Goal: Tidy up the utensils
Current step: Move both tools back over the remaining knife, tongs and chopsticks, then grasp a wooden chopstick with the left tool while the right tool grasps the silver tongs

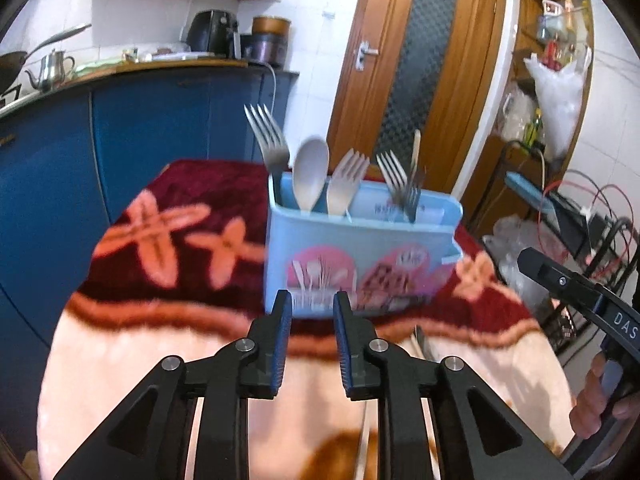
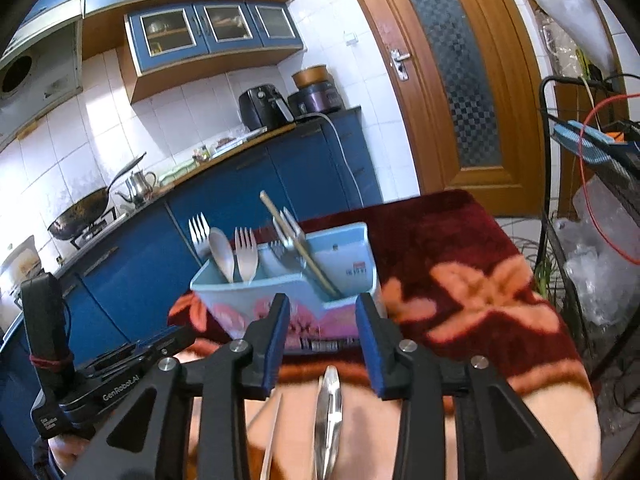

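Observation:
A light blue utensil holder (image 1: 360,256) with pink pictures stands on the blanket-covered table (image 1: 160,360). It holds several forks, a beige spoon (image 1: 310,172) and a wooden chopstick (image 1: 416,148). My left gripper (image 1: 308,304) is open and empty, just in front of the holder. In the right wrist view the holder (image 2: 296,292) sits ahead of my right gripper (image 2: 322,308), which is open and empty. A metal utensil (image 2: 328,412) and a chopstick (image 2: 272,440) lie on the table below the right gripper.
Blue kitchen cabinets (image 1: 52,168) run along the left. A wooden door (image 1: 416,72) is behind the table. A wire rack with cables and bags (image 1: 560,200) stands to the right. The other hand-held gripper (image 1: 580,292) shows at the right edge.

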A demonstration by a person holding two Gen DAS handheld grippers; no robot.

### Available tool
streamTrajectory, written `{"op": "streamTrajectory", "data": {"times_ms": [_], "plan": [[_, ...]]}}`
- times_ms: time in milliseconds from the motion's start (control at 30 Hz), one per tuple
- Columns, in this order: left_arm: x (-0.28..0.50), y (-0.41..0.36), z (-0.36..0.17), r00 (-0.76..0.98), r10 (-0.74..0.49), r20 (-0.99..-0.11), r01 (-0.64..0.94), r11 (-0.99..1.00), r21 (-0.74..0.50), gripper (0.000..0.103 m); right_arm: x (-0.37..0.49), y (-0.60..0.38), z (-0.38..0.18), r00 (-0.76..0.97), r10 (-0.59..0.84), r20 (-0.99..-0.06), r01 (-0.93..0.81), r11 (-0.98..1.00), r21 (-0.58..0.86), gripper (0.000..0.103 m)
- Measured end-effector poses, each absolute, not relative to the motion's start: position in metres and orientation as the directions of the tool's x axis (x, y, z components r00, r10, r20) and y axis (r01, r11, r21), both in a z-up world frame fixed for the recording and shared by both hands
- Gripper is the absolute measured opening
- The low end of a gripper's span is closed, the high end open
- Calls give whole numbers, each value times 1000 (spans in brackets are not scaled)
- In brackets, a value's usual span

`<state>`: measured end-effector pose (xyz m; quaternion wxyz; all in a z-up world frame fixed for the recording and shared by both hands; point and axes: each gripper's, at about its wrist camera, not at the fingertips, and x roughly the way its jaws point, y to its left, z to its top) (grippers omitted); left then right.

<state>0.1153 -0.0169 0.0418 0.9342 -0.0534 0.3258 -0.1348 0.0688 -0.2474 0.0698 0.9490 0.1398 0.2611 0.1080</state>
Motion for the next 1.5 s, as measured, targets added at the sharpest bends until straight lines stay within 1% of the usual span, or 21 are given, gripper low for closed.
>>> {"op": "streamTrajectory", "data": {"times_ms": [233,333,400,633,1000,1233,1467,1500], "plan": [[102,-22,28,703,-269,-658,225,962,-153,23,52,-246,46,794,291,-533,-116,934,337,40],[97,-26,21,680,-260,-686,230,964,-137,28,47,-245,37,776,290,-560,-112,938,329,41],[92,-29,17,668,-258,-698,240,963,-126,30,44,-244,33,766,288,-575,-112,940,322,43],[85,-42,7,634,-258,-729,277,956,-97,32,34,-246,17,738,286,-611,-105,943,315,45],[91,-61,-8,575,-248,-779,313,947,-70,32,31,-249,1,702,317,-637,-116,935,337,49],[102,-79,-12,538,-224,-812,374,927,-7,32,29,-255,-4,696,330,-637,-114,928,355,51],[118,-80,-14,483,-246,-840,378,924,-53,32,29,-259,-7,693,345,-633,-121,921,369,52],[121,-79,-14,478,-250,-842,374,925,-62,28,29,-260,-7,692,348,-632,-123,920,372,52]]}}
